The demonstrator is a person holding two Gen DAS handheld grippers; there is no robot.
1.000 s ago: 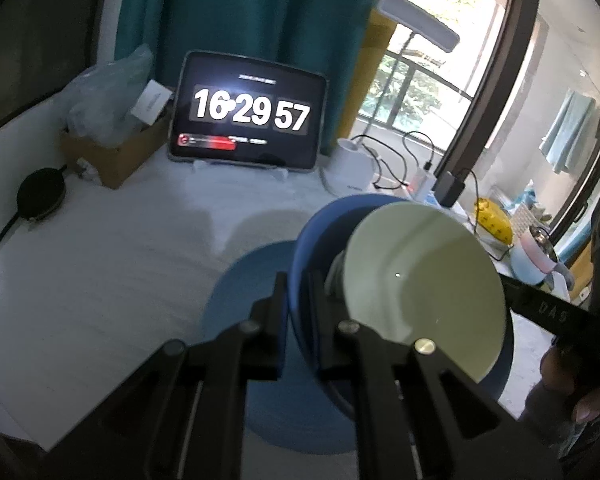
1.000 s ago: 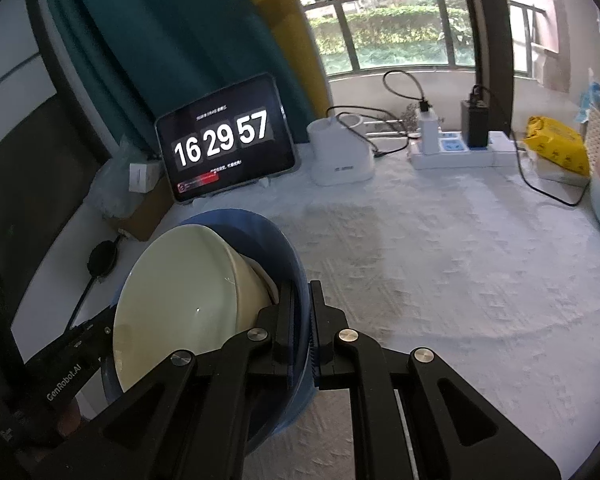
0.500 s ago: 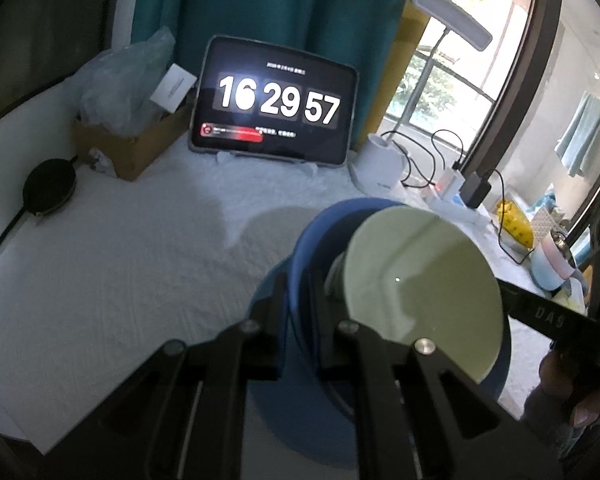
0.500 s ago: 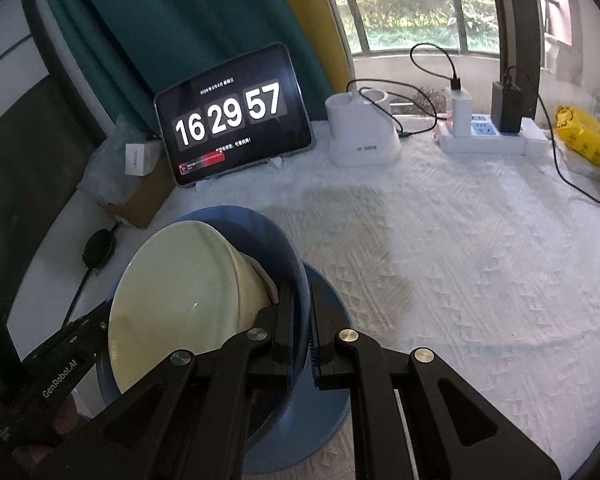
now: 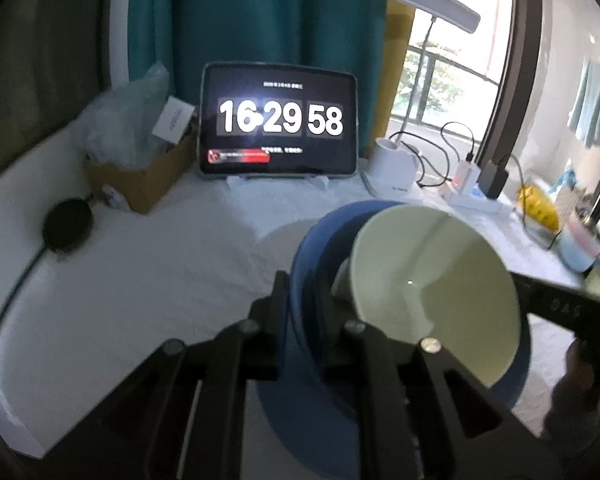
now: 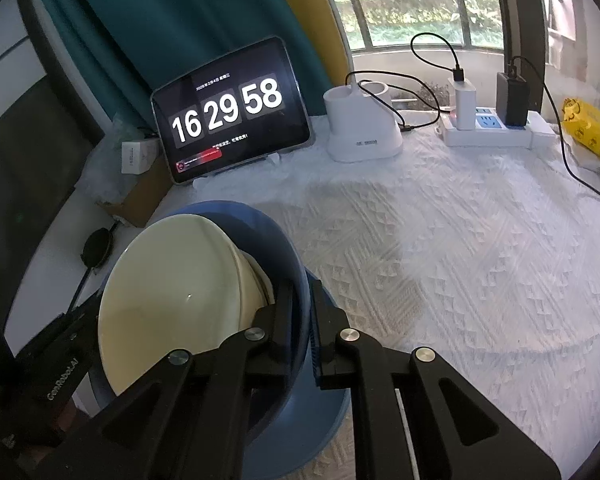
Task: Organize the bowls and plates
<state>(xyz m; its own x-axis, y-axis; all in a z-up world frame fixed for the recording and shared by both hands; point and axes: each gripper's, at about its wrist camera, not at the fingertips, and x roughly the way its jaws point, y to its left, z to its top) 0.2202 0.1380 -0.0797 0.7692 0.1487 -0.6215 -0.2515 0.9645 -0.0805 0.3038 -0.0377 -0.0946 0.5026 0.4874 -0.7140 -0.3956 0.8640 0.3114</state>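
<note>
- The left gripper (image 5: 302,292) and the right gripper (image 6: 302,312) each pinch opposite sides of the blue bowl's (image 6: 288,248) rim, jaws nearly closed on the thin wall.
- The left gripper's jaws have just been opening slightly, with the rim between them.
- A cream bowl (image 5: 436,296) sits nested inside the blue one, at about 2 o'clock from the left jaws and 10 o'clock from the right.
- Directly beneath lies a blue plate (image 6: 324,412) on the white tablecloth (image 6: 460,260).
- Judged next: set the stack straight down onto the plate; both hands are equally near.
</note>
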